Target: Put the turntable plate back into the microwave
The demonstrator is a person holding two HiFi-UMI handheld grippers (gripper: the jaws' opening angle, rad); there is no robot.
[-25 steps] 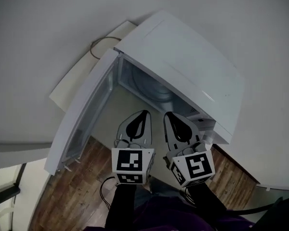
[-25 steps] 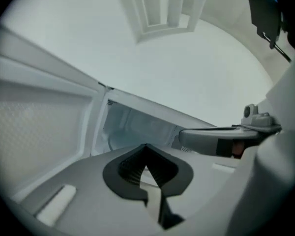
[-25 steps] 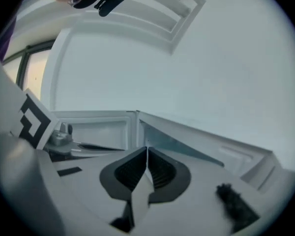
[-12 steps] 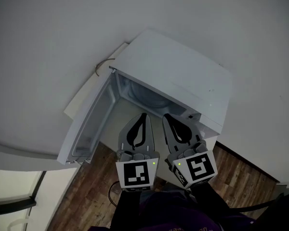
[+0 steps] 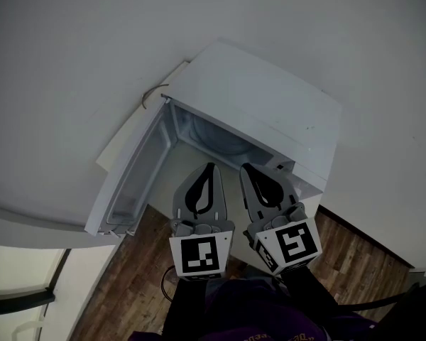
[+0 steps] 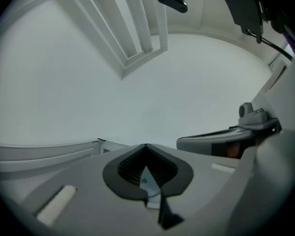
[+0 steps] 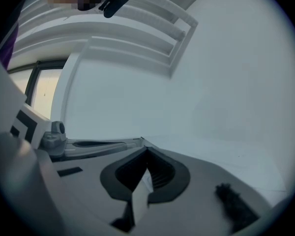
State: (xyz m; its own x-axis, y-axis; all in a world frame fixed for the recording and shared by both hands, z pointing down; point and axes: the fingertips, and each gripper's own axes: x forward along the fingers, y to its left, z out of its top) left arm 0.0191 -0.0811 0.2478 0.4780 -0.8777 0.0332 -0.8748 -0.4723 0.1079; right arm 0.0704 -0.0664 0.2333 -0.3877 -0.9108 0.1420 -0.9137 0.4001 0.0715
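A white microwave (image 5: pixel 266 105) stands with its door (image 5: pixel 131 180) swung open to the left. Inside the cavity I see the pale round turntable plate (image 5: pixel 224 142) lying on the floor, partly hidden by the roof edge. My left gripper (image 5: pixel 210 167) and right gripper (image 5: pixel 246 168) hover side by side just in front of the opening, both shut with nothing between the jaws. The left gripper view shows its shut jaws (image 6: pixel 146 146) against a white wall, with the right gripper (image 6: pixel 226 141) alongside. The right gripper view shows its jaws (image 7: pixel 145 149) shut too.
The microwave rests on a white counter (image 5: pixel 163 169) whose edge lies below the door. A grey cable (image 5: pixel 153 94) loops behind the microwave. Wooden floor (image 5: pixel 121 290) lies beneath my arms. White walls surround the spot.
Both grippers have lifted a little in front of the opening and the head view has shifted. The jaws stayed shut and the door stayed open.
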